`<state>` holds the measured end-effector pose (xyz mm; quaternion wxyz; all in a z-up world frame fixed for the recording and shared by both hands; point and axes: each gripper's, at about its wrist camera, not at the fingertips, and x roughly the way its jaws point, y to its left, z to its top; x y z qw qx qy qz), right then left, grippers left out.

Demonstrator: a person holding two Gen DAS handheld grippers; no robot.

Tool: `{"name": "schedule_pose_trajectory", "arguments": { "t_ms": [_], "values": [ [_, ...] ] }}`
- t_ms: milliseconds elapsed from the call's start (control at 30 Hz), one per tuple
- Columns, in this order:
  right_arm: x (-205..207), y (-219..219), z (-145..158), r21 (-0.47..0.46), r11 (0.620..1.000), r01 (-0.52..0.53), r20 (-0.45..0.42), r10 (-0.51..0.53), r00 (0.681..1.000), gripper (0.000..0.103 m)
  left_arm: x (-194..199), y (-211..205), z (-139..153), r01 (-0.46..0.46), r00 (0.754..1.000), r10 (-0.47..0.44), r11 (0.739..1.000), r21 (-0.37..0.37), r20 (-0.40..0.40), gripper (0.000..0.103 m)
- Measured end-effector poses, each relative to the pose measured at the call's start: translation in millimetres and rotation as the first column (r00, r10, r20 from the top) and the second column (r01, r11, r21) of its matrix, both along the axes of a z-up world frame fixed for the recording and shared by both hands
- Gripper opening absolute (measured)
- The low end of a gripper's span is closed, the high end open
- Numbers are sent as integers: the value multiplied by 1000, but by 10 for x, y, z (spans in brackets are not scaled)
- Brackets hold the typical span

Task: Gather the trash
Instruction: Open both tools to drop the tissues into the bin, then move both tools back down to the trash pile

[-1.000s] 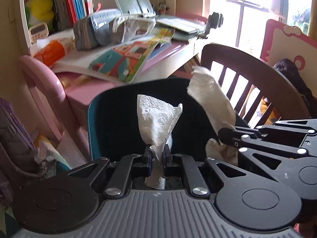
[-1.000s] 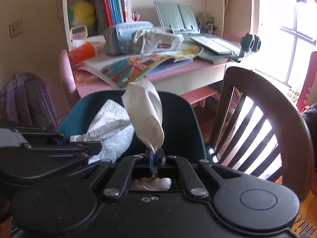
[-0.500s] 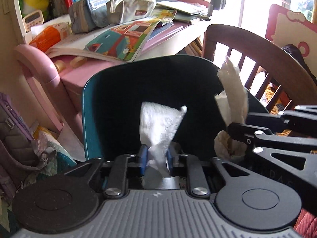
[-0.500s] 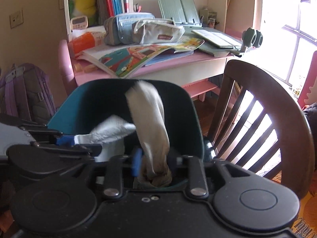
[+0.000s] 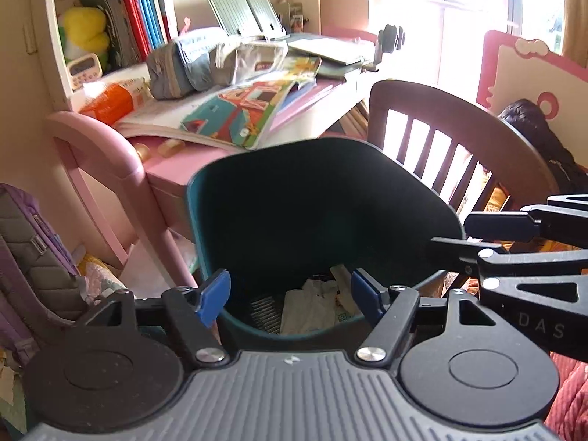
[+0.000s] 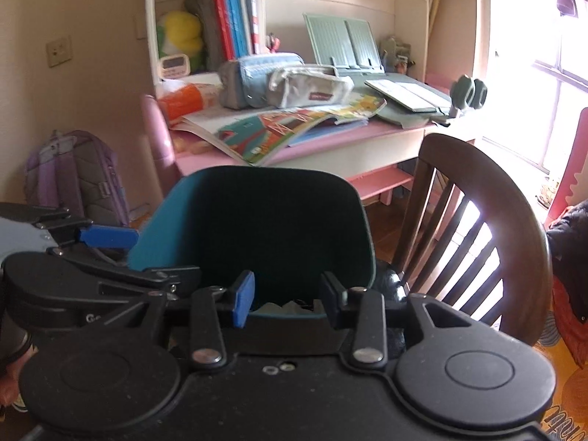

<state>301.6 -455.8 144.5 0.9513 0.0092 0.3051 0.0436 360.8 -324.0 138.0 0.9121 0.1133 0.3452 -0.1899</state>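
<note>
A dark teal trash bin stands on the floor before the pink desk; its rim also fills the middle of the right wrist view. Crumpled white tissues lie at its bottom, and a sliver of them shows in the right wrist view. My left gripper hangs over the bin's near edge, its jaws opening and nothing between them. My right gripper sits beside it to the right, jaws also opening and empty. The right gripper shows side-on in the left wrist view.
A pink desk behind the bin carries picture books, pencil cases and an orange packet. A dark wooden chair stands right of the bin. A purple backpack leans at the left wall.
Both grippers opened and let go of their tissues, which dropped into the bin. Both have drawn back and risen a little from the bin.
</note>
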Motion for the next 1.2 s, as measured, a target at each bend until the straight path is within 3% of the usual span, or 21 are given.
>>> {"name": "schedule_pose_trajectory", "arguments": {
  "t_ms": [167, 367, 700, 967, 1100, 1200],
  "values": [
    [-251, 154, 141, 0, 999, -40, 35, 40, 999, 45, -241, 188, 180, -9, 1000, 9, 1000, -21, 26, 73],
    [-542, 396, 310, 15, 994, -105, 69, 104, 992, 47, -570, 490, 362, -10, 998, 12, 1000, -29, 68, 80],
    [-999, 967, 444, 40, 958, -283, 127, 276, 953, 52, -1099, 1156, 432, -40, 994, 44, 998, -41, 97, 81],
    [-1135, 1554, 240, 86, 910, -407, 119, 396, 911, 55, -1450, 1922, 286, -121, 988, 126, 991, -65, 91, 83],
    [-1168, 1915, -25, 71, 875, -479, 90, 472, 877, 56, -1585, 2427, 89, -190, 978, 198, 976, -104, 70, 84],
    [-1109, 2215, -281, 67, 853, -518, 40, 516, 856, 56, -1654, 2795, -105, -252, 965, 258, 963, -101, 55, 91]
  ]
}}
